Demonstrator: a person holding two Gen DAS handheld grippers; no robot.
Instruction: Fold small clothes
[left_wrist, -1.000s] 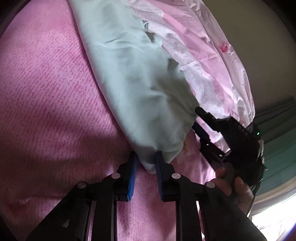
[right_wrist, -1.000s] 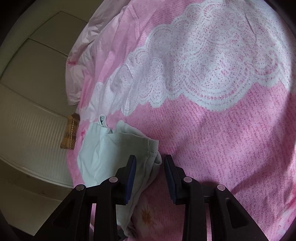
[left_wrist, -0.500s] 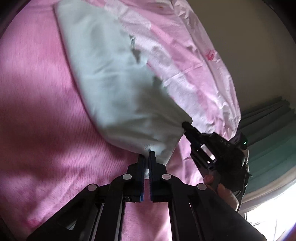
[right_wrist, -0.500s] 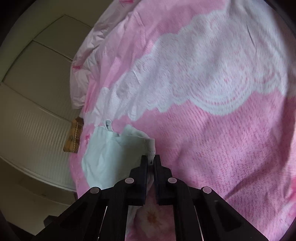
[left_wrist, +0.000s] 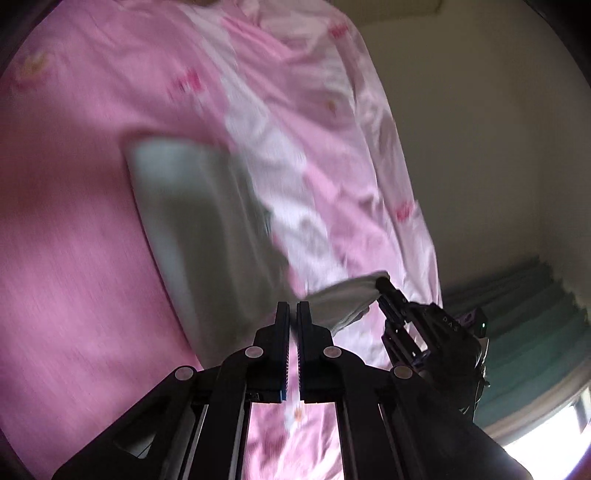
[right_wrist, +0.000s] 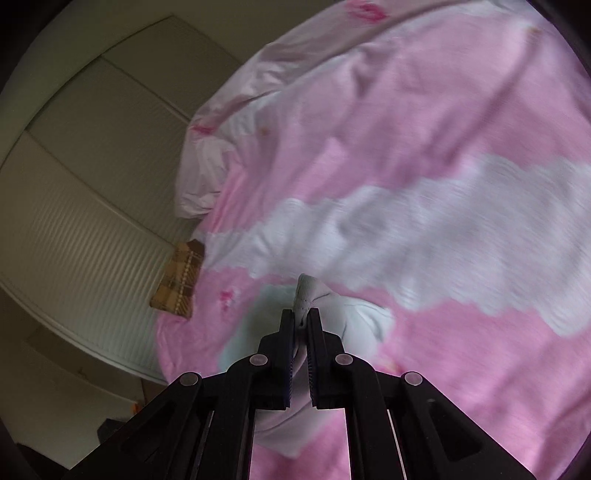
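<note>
A pale mint-green small garment (left_wrist: 192, 221) stretches away from me over the pink bedspread (left_wrist: 66, 192), blurred by motion. My left gripper (left_wrist: 293, 314) is shut on its near edge. In the left wrist view the right gripper (left_wrist: 382, 290) comes in from the right and pinches another corner, lifting that edge clear of the bed. Seen from the right wrist, my right gripper (right_wrist: 301, 317) is shut on a bunched hem of the garment (right_wrist: 369, 321), which pokes up between the pads. The rest of the cloth hangs below the fingers.
The pink and white bedspread (right_wrist: 443, 240) fills most of both views, its crumpled edge (left_wrist: 388, 147) against a beige wall. A brown plaid item (right_wrist: 179, 284) sits at the bed's edge by a slatted wall panel. Green curtains (left_wrist: 535, 314) and a bright window lie to the right.
Both grippers closed on the garment's near edge, then rose and drew back, lifting that edge off the bed. The cloth now stretches between them.
</note>
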